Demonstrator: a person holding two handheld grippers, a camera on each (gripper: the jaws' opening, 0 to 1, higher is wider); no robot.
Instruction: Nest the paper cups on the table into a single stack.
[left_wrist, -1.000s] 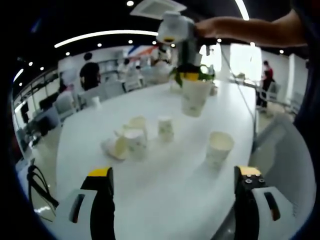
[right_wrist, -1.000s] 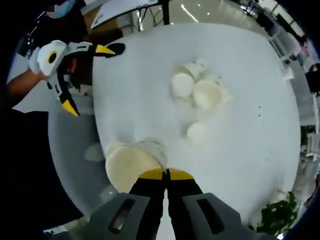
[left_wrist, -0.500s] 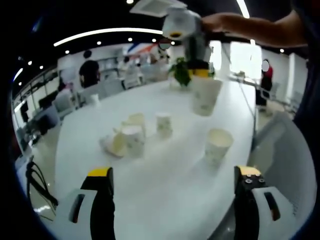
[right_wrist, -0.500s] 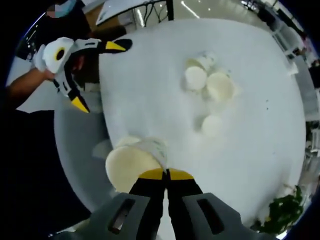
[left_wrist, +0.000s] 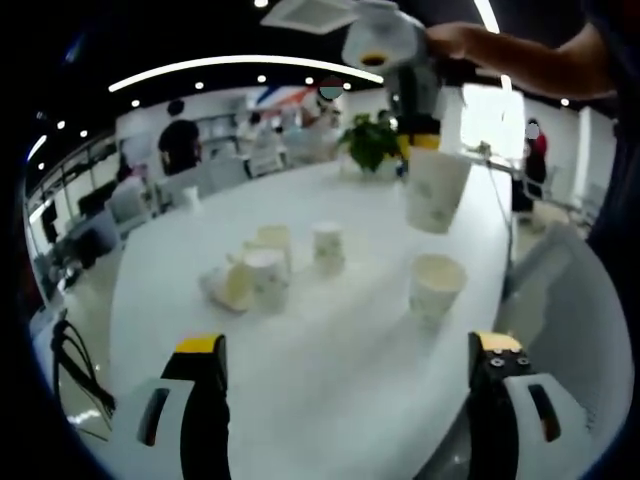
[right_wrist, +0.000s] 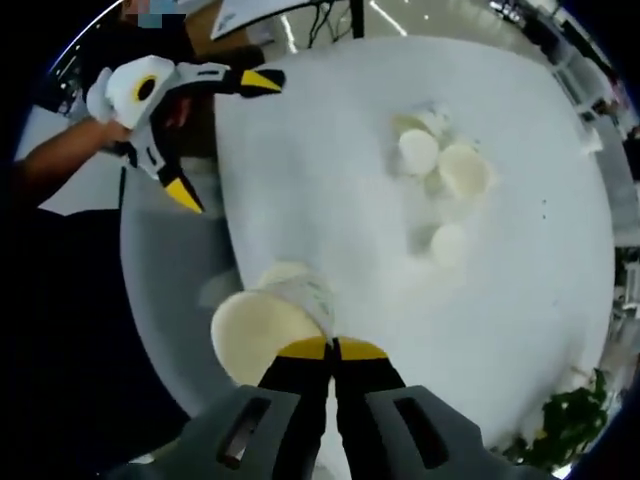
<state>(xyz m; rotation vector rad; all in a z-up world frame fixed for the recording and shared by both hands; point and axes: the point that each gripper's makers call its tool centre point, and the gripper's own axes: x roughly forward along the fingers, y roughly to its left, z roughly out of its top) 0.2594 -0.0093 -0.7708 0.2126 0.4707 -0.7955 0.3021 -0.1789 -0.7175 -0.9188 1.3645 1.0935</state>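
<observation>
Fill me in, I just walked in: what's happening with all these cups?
A person is stacking paper cups with two handheld grippers. The right gripper is shut on the rim of a held cup, up in the air above a lone upright cup near the white table's edge. The left gripper waits open by the edge. A cluster of cups sits mid-table, one tipped over.

Your right gripper (right_wrist: 332, 350) holds a raised cup (left_wrist: 436, 190) directly above the lone cup (left_wrist: 436, 285) near the table's (left_wrist: 330, 350) near-right edge, with the cluster of cups (left_wrist: 255, 278) toward the table's middle, left of it.
</observation>
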